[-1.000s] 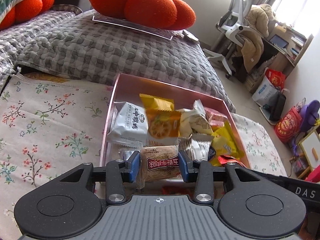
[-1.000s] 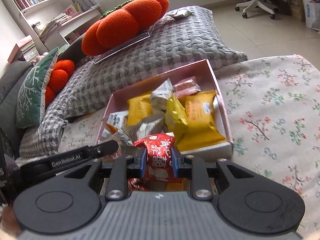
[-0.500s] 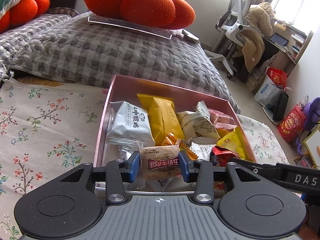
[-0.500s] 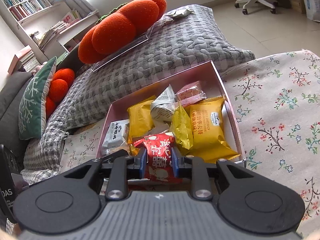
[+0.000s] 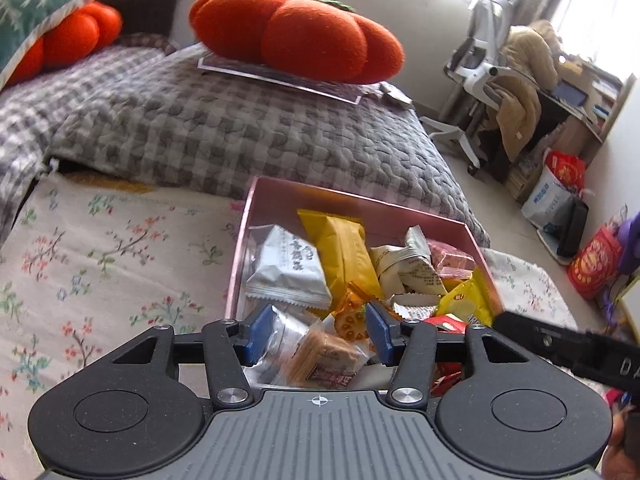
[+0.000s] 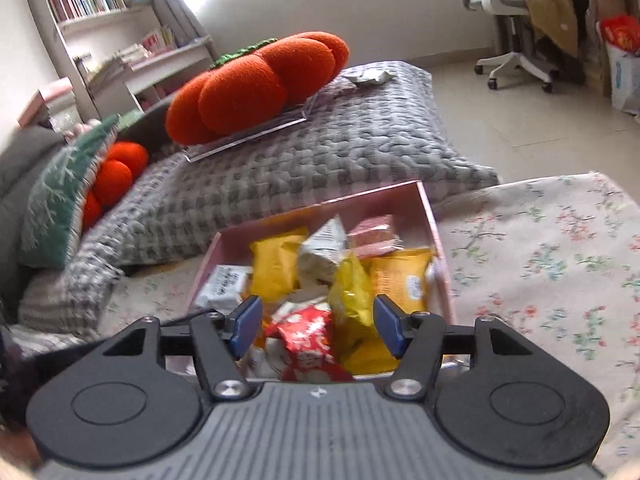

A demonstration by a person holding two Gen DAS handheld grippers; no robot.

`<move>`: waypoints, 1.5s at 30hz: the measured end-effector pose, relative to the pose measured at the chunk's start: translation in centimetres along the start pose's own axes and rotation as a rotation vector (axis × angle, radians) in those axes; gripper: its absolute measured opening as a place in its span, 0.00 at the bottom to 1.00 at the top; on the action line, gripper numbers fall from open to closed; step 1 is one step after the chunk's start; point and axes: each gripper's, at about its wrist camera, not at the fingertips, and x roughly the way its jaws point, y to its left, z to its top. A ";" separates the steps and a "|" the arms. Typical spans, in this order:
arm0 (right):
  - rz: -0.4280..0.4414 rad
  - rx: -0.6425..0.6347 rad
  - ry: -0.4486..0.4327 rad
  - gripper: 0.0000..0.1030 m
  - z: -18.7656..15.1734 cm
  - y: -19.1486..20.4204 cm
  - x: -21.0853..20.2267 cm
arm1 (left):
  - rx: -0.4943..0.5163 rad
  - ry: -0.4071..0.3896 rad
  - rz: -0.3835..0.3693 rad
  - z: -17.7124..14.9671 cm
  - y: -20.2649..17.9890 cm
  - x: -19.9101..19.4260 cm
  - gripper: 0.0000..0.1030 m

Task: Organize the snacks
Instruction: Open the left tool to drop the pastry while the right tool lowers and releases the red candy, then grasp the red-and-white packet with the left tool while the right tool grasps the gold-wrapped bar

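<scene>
- Hovering over the near end of the pink box (image 5: pixel 256 216), your left claw (image 5: pixel 318 334) points down into it; its jaws are opening, and the biscuit packet (image 5: pixel 324 358) with clear wrap lies between the blue pads (image 5: pixel 256 332) without being pressed.
- Your right claw (image 6: pixel 318 326) hangs over the same box (image 6: pixel 434 220) from the other side; its jaws are also opening, and the red packet (image 6: pixel 306 332) sits loose between the pads (image 6: pixel 390 330), which stand clear of it on both sides.
- Both packets rest inside the box, at its near edge, on top of the other snacks.
- Contents further in, left wrist view: a white packet (image 5: pixel 290 268) at the left wall, a long yellow packet (image 5: pixel 344 252) beside it, a pale grey-printed packet (image 5: pixel 416 268) and a pink packet (image 5: pixel 450 258) towards the far right corner.
- Right wrist view: a wide orange-yellow packet (image 6: pixel 402 278) lies against the right wall and a bright yellow packet (image 6: pixel 352 296) leans beside the red one.
- The box stands on a floral cloth (image 5: pixel 100 264), with its far wall next to a grey checked quilt (image 5: pixel 224 132).
- An orange pumpkin cushion (image 5: pixel 296 34) lies on the quilt, well behind the box.
- Your right claw's black body (image 5: pixel 560 346) enters the left wrist view at the lower right.
</scene>
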 end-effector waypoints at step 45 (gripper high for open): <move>-0.156 0.022 0.269 0.52 -4.2 -2.1 -1.1 | 0.144 0.194 0.054 -6.9 -4.1 1.9 0.36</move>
